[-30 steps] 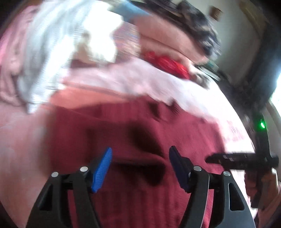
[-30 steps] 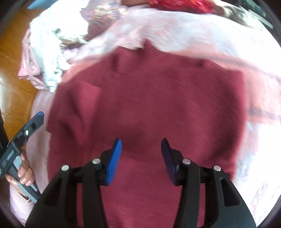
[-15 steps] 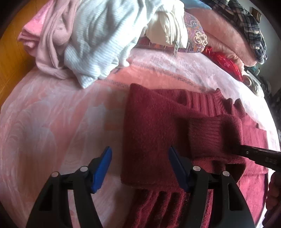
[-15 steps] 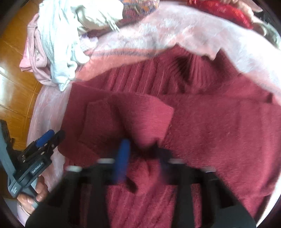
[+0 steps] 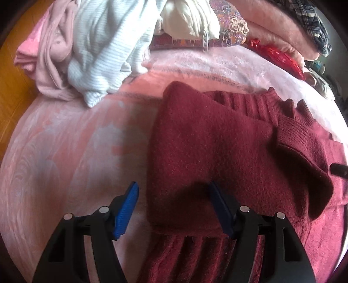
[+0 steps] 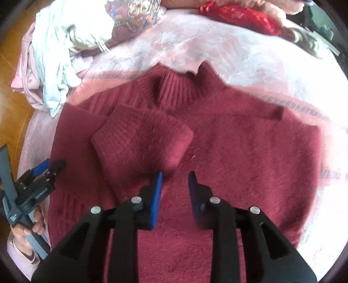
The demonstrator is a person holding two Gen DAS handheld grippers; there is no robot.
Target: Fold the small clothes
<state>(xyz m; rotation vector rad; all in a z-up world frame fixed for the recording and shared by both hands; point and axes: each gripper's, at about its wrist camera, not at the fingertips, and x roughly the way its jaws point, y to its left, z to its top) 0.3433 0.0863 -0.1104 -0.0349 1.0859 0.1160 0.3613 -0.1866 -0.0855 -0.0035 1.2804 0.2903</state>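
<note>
A dark red knit sweater (image 6: 239, 152) lies flat on the pink bed cover, collar at the far side. Its left sleeve (image 6: 141, 139) is folded in across the chest. In the left wrist view the sweater (image 5: 217, 152) fills the right half, the folded sleeve on top. My left gripper (image 5: 174, 206) is open and empty, low over the sweater's left edge; it also shows in the right wrist view (image 6: 46, 167). My right gripper (image 6: 175, 191) is open and empty, its fingers apart just above the sweater's middle, near the sleeve's cuff end.
A heap of white and pale pink clothes (image 5: 87, 50) lies at the far left of the bed. A patterned cushion (image 5: 230, 24) and a red bag (image 6: 239, 15) sit at the back. The pink bed cover (image 5: 65, 152) ends at a wooden floor (image 6: 13, 98) on the left.
The sleeve was laid across the chest and let go. My right gripper drew back from it. My left gripper swung left to the sweater's left edge and moved a little closer.
</note>
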